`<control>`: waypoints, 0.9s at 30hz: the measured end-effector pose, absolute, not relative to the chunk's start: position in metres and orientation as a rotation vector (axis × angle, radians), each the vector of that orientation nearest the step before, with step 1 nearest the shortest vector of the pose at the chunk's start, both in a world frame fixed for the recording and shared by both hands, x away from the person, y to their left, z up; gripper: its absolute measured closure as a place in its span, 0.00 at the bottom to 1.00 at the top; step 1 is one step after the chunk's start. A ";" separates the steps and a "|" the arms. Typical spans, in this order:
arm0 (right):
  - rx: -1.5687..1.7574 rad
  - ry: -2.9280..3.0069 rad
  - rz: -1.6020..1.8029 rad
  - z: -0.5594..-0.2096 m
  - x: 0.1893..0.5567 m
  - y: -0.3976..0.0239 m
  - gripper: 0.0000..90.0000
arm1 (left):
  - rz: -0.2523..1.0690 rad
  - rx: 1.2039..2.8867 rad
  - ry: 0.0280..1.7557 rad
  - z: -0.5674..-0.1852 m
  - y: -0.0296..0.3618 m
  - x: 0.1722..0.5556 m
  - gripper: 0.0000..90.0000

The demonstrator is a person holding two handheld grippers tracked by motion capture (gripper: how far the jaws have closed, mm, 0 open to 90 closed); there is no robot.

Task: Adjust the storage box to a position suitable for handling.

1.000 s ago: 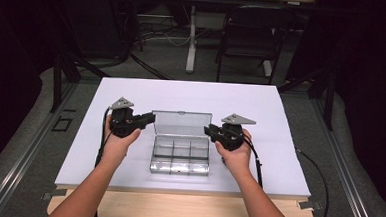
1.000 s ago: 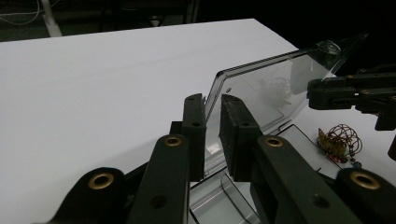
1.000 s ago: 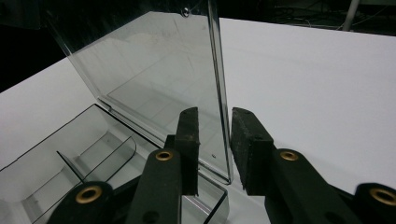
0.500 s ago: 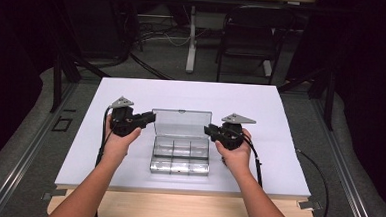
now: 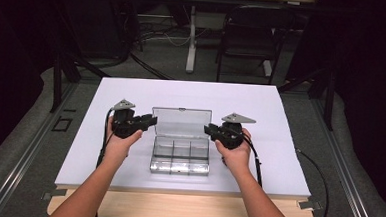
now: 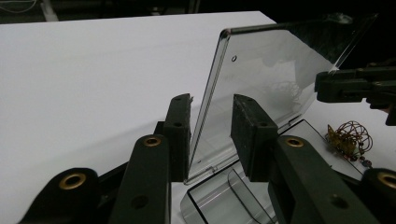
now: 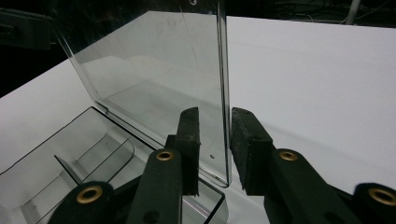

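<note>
Your left tongs [image 5: 153, 120] sit at the left edge of the lid [image 5: 181, 122], which stands upright at the back of the clear box [image 5: 180, 158] in the middle of the white counter [image 5: 261, 107]. In the left gripper view the lid's edge [image 6: 210, 107] runs between the 2 black pads: it lies against the left pad [image 6: 180, 133], while a clear gap separates it from the right pad. These tongs have just been opening — released, with the lid between them.

Your right tongs [image 5: 207, 130] meet the lid's right edge. In the right gripper view that edge [image 7: 223, 93] stands between the pads, close to both; whether they pinch it, you cannot tell.

The box's base lies flat on the counter, split by dividers into compartments. In the left gripper view a small tangle of wire [image 6: 350, 137] lies on the counter beyond the box, under the right tongs [image 6: 327, 86].
</note>
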State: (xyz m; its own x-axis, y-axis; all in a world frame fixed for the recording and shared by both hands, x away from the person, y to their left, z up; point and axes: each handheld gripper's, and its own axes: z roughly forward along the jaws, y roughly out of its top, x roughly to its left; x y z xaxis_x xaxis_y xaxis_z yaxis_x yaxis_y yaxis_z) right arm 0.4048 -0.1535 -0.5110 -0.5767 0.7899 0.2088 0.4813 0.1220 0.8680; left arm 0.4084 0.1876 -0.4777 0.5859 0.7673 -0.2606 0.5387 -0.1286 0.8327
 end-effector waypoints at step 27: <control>1.240 2.100 1.435 -0.511 0.406 -0.153 0.82 | 0.237 1.844 1.077 -0.501 0.179 0.416 0.71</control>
